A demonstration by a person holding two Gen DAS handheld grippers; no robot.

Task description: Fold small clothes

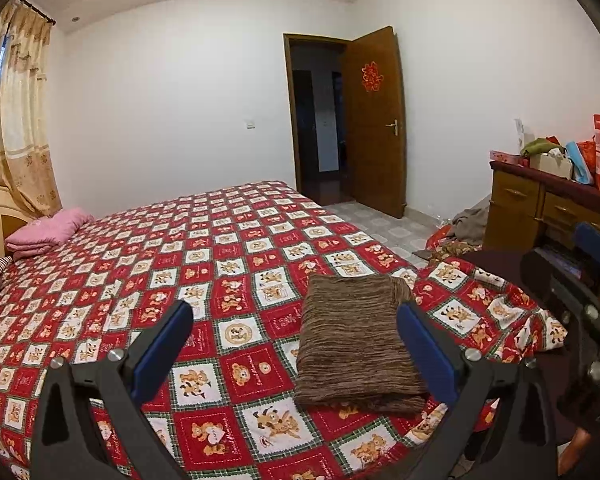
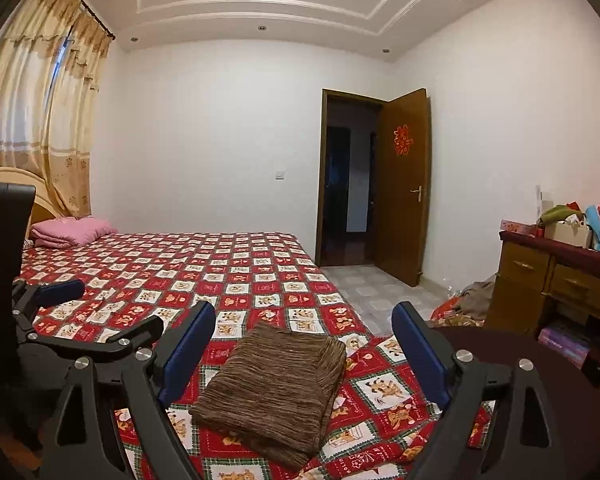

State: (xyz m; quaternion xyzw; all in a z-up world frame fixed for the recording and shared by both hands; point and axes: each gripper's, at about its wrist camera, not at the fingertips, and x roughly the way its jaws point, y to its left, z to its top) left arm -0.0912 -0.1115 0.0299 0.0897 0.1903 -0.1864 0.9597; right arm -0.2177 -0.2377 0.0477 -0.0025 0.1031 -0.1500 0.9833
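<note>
A brown striped knit garment (image 1: 356,344) (image 2: 272,384) lies folded into a flat rectangle on the red patchwork bedspread (image 1: 220,248) (image 2: 228,264), near the bed's foot corner. My left gripper (image 1: 294,314) hovers open over the bed, and its right finger overlaps the garment's right edge in the left wrist view. My right gripper (image 2: 304,312) is also open, its blue pads wide apart with the garment lying below and between them, untouched. One blue finger (image 1: 598,242) of the right gripper shows at the right edge of the left wrist view. A left gripper finger (image 2: 60,290) shows at the left of the right wrist view.
A pink folded blanket (image 1: 48,232) lies by the headboard. A wooden dresser (image 1: 540,204) loaded with bags and boxes stands at the right, with a heap of cloth (image 1: 466,222) on the tiled floor beside it. The brown door (image 1: 376,120) stands open.
</note>
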